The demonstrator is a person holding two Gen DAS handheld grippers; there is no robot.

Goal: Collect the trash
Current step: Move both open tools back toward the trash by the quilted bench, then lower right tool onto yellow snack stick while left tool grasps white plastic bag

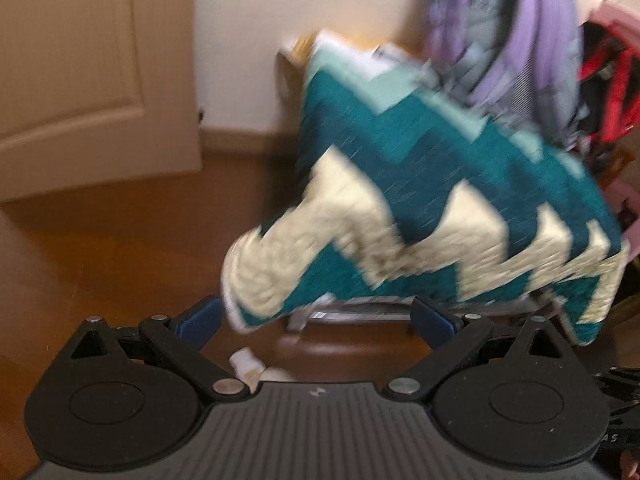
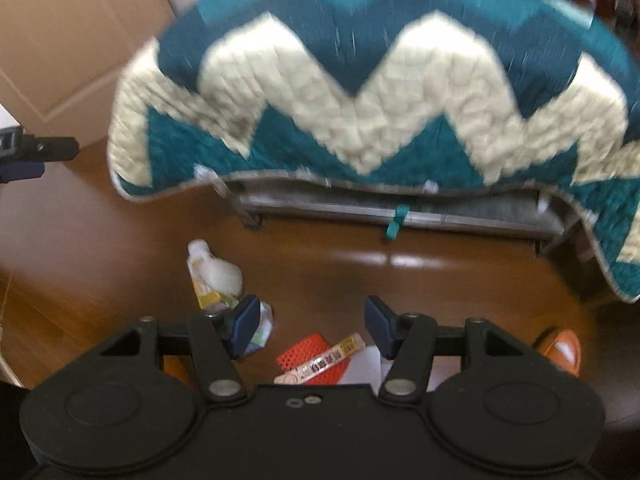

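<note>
A quilt (image 2: 360, 92) is hanging over a low metal frame (image 2: 400, 210), its hem stopping above the wooden floor (image 2: 400, 280). In front of it, litter is lying together: a small plastic bottle (image 2: 212, 272) to the left, a crumpled wrapper (image 2: 262, 330) beside it, and a mesh sleeve (image 2: 308, 350) under a labelled strip (image 2: 324, 360). Backpacks (image 1: 512, 40) are sitting behind the quilt against the wall (image 1: 248, 40).

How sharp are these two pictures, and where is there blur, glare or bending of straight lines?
Left wrist view: the zigzag quilt is smeared by motion blur, while the left gripper stays sharp; the door edge bows from the fisheye lens. Right wrist view: the quilt is blurred again, a white glare streak lies on the wooden floor, and the trash label is barely readable.
</note>
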